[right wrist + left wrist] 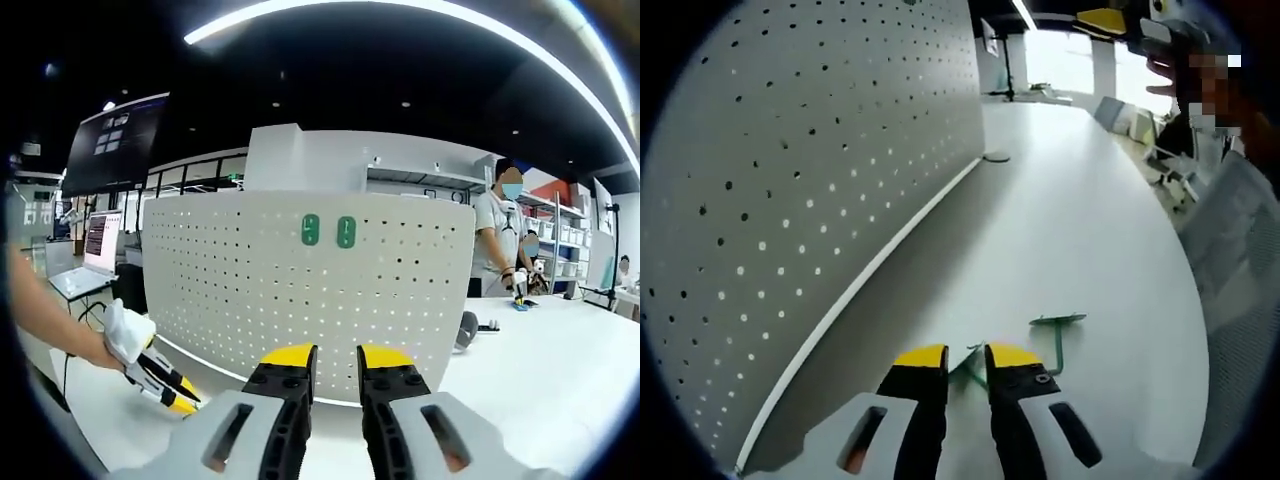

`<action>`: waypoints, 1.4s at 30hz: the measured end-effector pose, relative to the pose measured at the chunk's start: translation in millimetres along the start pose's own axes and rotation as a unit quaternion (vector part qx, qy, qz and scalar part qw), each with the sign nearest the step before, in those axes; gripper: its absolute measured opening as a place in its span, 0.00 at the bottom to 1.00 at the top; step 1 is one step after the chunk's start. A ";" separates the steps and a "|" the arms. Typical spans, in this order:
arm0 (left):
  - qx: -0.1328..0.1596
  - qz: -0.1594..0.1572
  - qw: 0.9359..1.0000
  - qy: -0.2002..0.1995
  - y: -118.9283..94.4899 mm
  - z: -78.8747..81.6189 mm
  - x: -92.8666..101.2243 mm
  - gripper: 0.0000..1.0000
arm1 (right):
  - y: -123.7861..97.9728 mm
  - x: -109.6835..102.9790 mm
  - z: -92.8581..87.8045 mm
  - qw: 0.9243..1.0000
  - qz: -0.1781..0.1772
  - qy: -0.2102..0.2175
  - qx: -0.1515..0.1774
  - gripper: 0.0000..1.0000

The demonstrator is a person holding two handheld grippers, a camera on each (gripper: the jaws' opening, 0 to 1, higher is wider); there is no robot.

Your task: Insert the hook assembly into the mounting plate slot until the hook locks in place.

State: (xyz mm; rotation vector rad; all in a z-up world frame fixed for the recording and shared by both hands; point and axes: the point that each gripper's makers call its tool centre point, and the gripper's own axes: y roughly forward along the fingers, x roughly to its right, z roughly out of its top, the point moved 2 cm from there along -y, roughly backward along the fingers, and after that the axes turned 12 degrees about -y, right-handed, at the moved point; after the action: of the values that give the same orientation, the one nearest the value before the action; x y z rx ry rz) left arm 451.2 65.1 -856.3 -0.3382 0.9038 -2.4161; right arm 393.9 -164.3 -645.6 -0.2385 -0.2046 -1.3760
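1. Pickup step in hand: left gripper (966, 362) low on the white surface (1080, 220), jaws narrowly parted astride the green hook (1058, 335), whether pinching it cannot be told
2. Right gripper (336, 368) hovers, jaws slightly spread on nothing, facing the pegboard (300, 300) and two green mounting plates (328, 230)
3. Next move calls for a firm pinch, a lift, then lining up with a plate slot
4. Pegboard base edge lies close beside the left gripper; open surface on the other side

No legible text, label, brand, number or sign on anything here.

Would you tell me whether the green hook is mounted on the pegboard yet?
Not mounted: the green hook lies on the white table beside the pegboard.
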 end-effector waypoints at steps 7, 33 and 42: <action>-0.008 0.000 1.000 0.012 4.6 -2.4 2.0 0.10 | -0.1 2.0 -2.6 1.000 -0.001 0.002 -0.003 0.15; -0.016 0.013 0.999 0.026 8.9 -1.1 -0.5 0.03 | 0.4 3.5 -5.4 1.000 -0.001 0.006 -0.004 0.15; -0.014 0.018 1.000 0.013 4.3 -2.0 -2.3 0.02 | -0.4 0.7 -2.6 1.000 0.003 0.005 -0.002 0.15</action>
State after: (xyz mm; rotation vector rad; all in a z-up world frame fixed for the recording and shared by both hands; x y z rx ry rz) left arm 454.0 64.6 -860.8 -0.2990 0.9474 -2.3820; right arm 393.7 -165.7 -647.9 -0.2361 -0.1929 -1.3716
